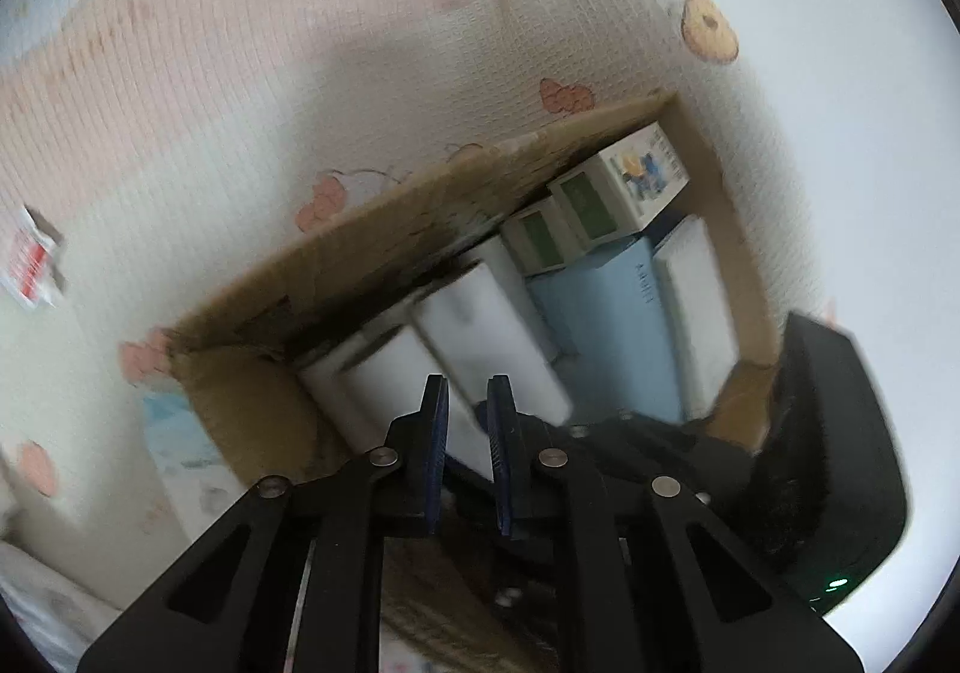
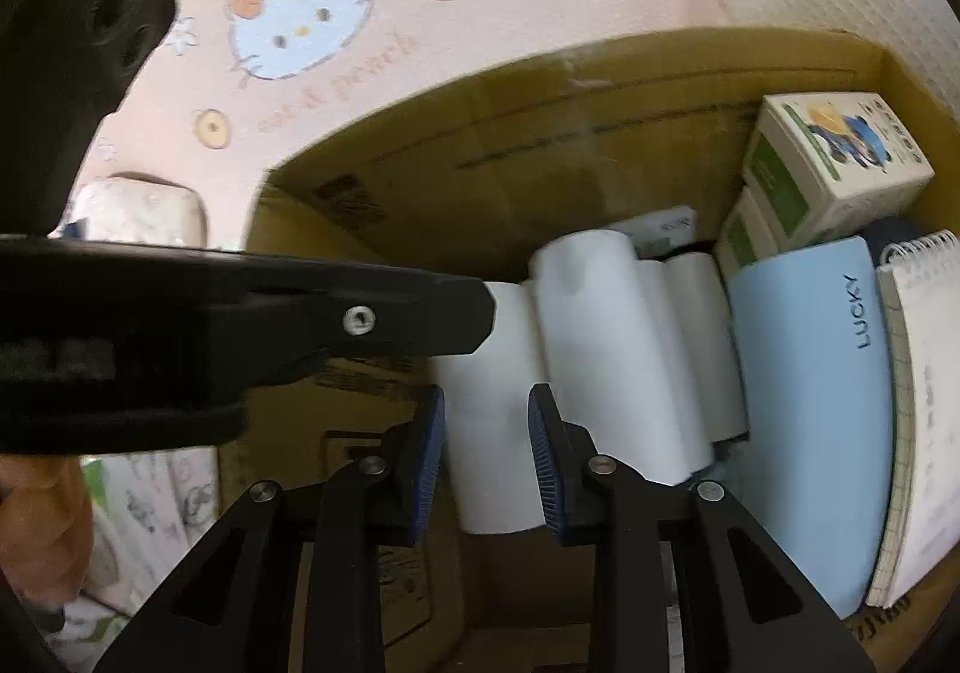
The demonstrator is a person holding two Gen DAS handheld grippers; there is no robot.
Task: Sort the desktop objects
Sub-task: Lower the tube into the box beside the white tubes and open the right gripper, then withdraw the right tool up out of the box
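Note:
An open cardboard box [image 1: 252, 421] [image 2: 480, 132] stands on a pink cartoon-print cloth [image 2: 300, 30]. Several white boxes [image 1: 492, 325] [image 2: 606, 349] are packed upright inside it. My right gripper [image 2: 487, 433] is tilted down into the box and shut on the leftmost white box [image 2: 492, 463], a pad on each side. My left gripper [image 1: 468, 415] has its jaws narrow, with that white box's edge [image 1: 414, 379] pinched between them. In the right wrist view one of its fingers [image 2: 360, 313] lies side-on across the box's upper end.
Beside the white boxes stand a light blue notebook [image 2: 810, 403] [image 1: 612, 325], a spiral notepad [image 2: 924, 373] and green-and-white cartons [image 2: 834, 162] [image 1: 624, 187]. A red-and-white packet [image 1: 30, 265] lies on the cloth. A person's hand [image 2: 42, 523] shows at the left edge.

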